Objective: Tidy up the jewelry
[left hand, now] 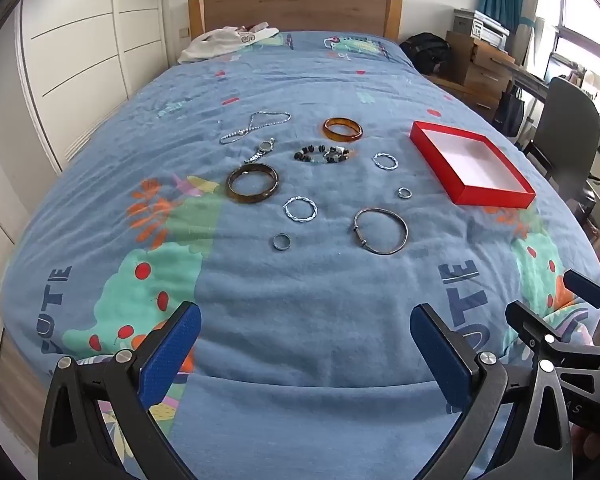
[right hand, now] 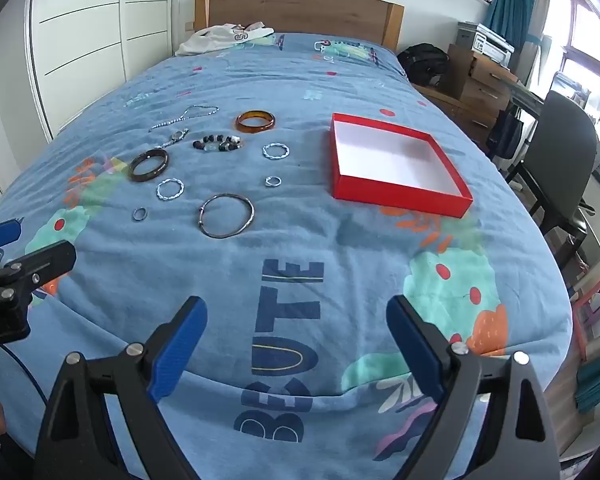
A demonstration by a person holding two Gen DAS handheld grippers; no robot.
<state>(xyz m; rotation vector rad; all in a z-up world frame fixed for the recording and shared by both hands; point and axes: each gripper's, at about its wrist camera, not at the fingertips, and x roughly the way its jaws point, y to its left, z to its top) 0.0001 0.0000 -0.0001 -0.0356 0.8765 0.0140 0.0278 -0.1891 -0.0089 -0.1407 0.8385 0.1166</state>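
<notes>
Jewelry lies spread on a blue bedspread [left hand: 300,300]: a silver chain necklace [left hand: 254,127], an amber bangle [left hand: 342,129], a watch [left hand: 261,150], a beaded bracelet [left hand: 324,153], a dark brown bangle [left hand: 252,182], two twisted silver rings [left hand: 300,209] [left hand: 385,161], two small rings [left hand: 281,241] [left hand: 404,193] and a thin metal bangle [left hand: 381,231]. An empty red box [left hand: 470,162] [right hand: 392,164] sits to their right. My left gripper [left hand: 305,344] and right gripper [right hand: 296,340] are open and empty, hovering over the near bed edge, well short of the jewelry.
A wooden headboard [left hand: 296,10] and white clothing [left hand: 228,42] are at the far end. White wardrobes [left hand: 80,60] stand left. A black bag [right hand: 424,62], wooden drawers [right hand: 480,84] and a grey chair [right hand: 556,160] stand right of the bed.
</notes>
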